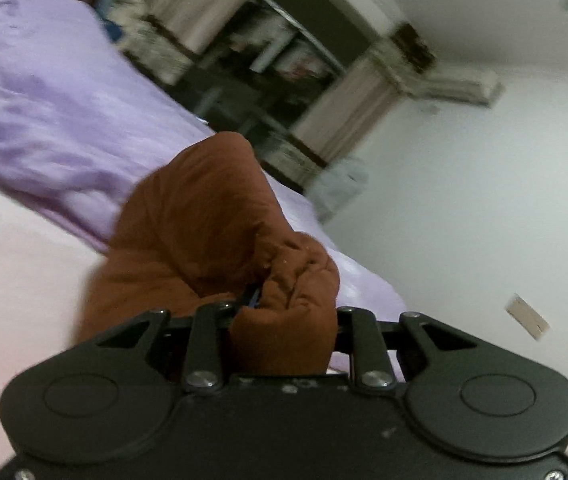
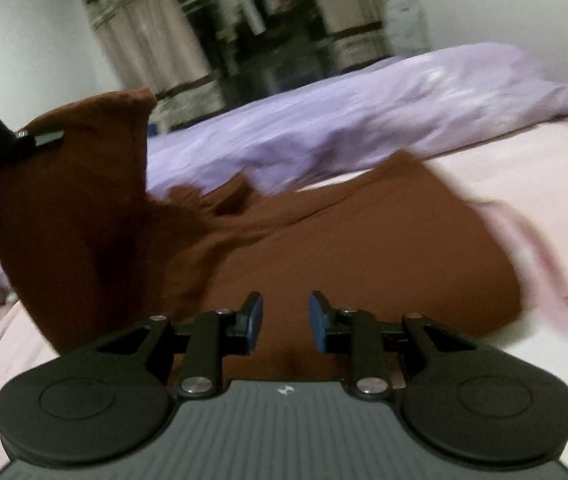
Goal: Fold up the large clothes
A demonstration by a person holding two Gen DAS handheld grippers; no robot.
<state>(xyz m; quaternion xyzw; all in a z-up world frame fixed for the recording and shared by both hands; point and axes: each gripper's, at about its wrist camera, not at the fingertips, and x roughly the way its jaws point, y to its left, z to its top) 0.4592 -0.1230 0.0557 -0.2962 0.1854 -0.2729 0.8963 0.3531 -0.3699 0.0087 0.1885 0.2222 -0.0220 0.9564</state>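
Left wrist view has the left gripper (image 1: 258, 300) pinching a bunched corner of the brown garment (image 1: 204, 220). The fabric balloons up past the fingers and hides most of them, so all you get is a sliver of blue pad poking out of the folds. Looks like a solid pinch to me.

Using the lilac duvet (image 2: 363, 108) as the landmark: the rest of the brown garment (image 2: 363, 248) lies spread on the pink sheet (image 2: 523, 160) on the near side of the duvet, its far edge running right up to it. The lifted corner hangs off the other gripper (image 2: 50, 138) at the left end of the duvet, raised above the sheet.

The right gripper (image 2: 285, 314) has its blue pads spread apart, hovering just above the flat part of the garment on the near side of the duvet, nothing between them. I can't tell if the tips brush the cloth.

My take on doing this fold well:
- carry the lifted corner across in one smooth arc, keep the edge taut so it doesn't sag and drag
- use the free gripper to pin or pinch the flat part, otherwise the whole piece will probably slide toward the duvet
- lay edge onto edge before letting go, then smooth out

Both views are pretty blurry, so finer wrinkles are anyone's guess.
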